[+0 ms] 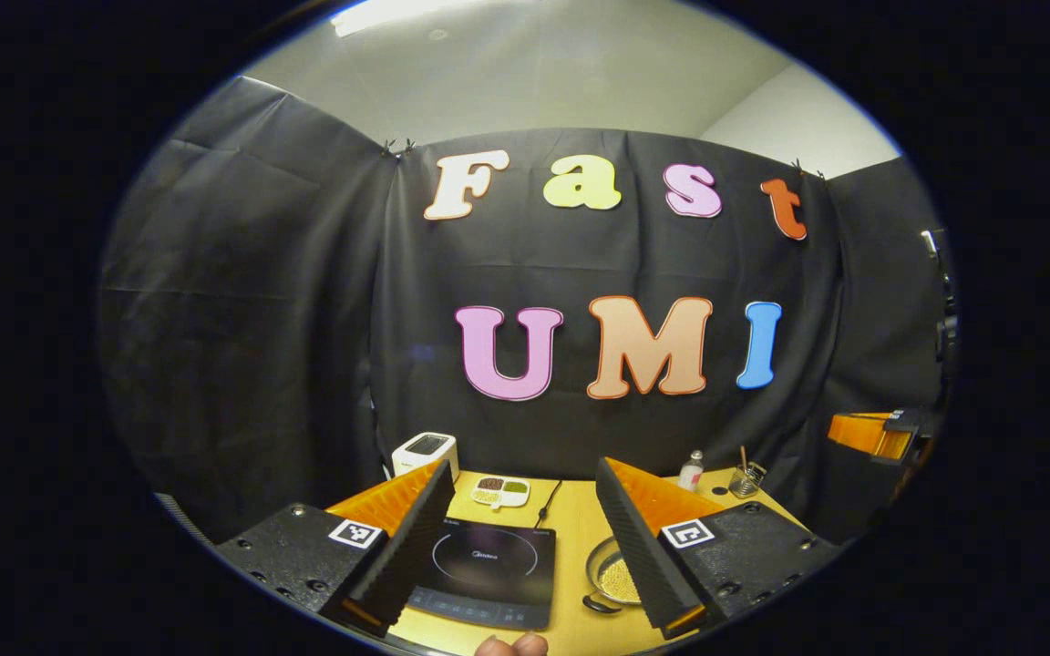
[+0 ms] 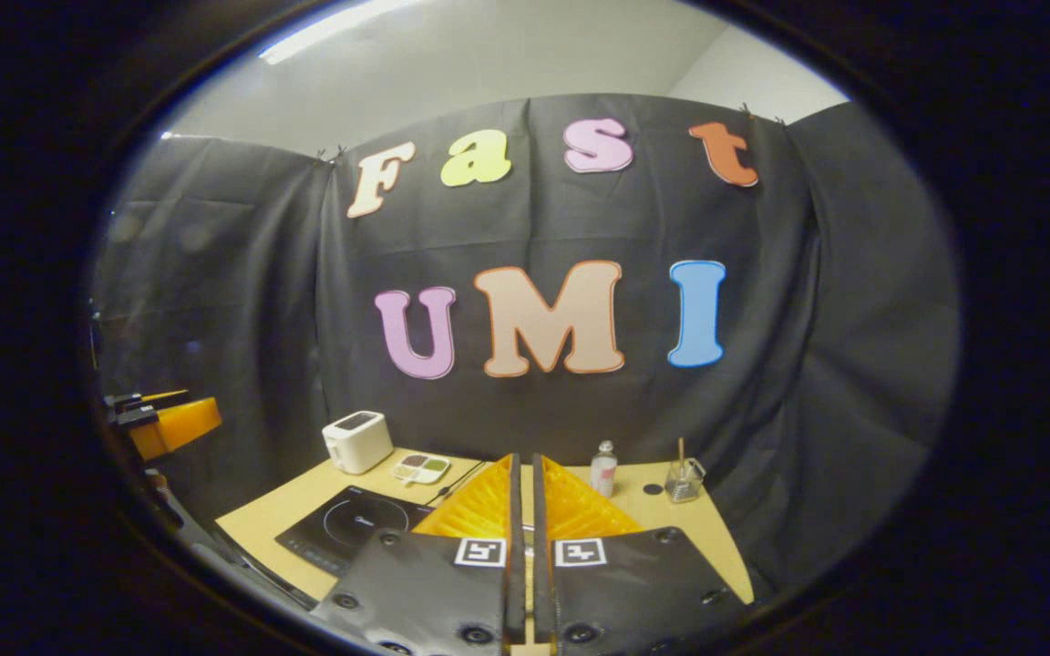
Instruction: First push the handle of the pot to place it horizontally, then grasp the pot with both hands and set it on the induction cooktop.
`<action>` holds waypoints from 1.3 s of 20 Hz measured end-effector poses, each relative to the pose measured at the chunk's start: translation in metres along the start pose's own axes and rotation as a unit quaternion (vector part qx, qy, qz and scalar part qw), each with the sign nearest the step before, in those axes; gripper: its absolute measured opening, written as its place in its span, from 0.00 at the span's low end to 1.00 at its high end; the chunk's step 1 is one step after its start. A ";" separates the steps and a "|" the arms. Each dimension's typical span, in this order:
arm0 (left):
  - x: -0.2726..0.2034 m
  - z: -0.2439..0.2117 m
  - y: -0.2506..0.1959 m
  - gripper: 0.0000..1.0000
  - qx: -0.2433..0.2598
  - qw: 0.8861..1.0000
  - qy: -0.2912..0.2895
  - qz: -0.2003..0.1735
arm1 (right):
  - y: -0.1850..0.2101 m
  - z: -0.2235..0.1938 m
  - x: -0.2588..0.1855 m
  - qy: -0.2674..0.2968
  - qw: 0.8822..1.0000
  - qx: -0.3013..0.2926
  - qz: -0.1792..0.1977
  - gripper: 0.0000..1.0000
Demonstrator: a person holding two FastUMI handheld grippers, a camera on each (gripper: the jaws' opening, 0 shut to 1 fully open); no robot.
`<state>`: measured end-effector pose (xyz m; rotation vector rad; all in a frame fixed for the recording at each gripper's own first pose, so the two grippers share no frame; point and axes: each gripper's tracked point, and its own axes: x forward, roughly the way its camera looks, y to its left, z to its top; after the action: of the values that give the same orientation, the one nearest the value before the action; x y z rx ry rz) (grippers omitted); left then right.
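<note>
Ahead of me a tan wooden table (image 1: 571, 538) stands against the black booth wall, with a white toaster (image 1: 426, 453), a small divided dish (image 1: 500, 491), a bottle (image 1: 691, 470) and a glass jar (image 1: 747, 479) along its back edge. My left gripper (image 1: 521, 533) hovers with its jaws wide apart above the black induction cooktop (image 1: 487, 572); just right of the cooktop sits the pot (image 1: 614, 577), a shallow metal pan of pale grains, handle stub toward me. My right gripper (image 2: 526, 510) hangs over the table with its jaws nearly together, holding nothing.

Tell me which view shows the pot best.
The left gripper view: the pot sits right of the cooktop, partly behind one finger of the open left gripper. In the right gripper view, the shut right gripper blocks where it would lie.
</note>
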<state>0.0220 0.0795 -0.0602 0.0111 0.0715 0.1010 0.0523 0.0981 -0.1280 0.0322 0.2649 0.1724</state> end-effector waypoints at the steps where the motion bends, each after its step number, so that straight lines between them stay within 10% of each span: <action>1: 0.010 -0.005 0.011 0.95 0.002 1.000 0.008 -0.003 | 0.008 -0.015 0.004 0.017 1.000 -0.002 -0.004 0.00; 12: 0.059 -0.048 0.084 0.95 0.030 0.997 0.017 -0.072 | 0.093 -0.170 0.043 0.191 0.981 0.024 -0.038 0.06; 26: 0.106 -0.088 0.114 0.96 0.006 0.997 0.063 -0.035 | 0.101 -0.340 0.046 0.389 0.918 0.057 -0.051 0.10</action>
<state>0.1098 0.2039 -0.1539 0.0142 0.1986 0.0309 -0.0102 0.2088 -0.4620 0.0643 1.0720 0.0567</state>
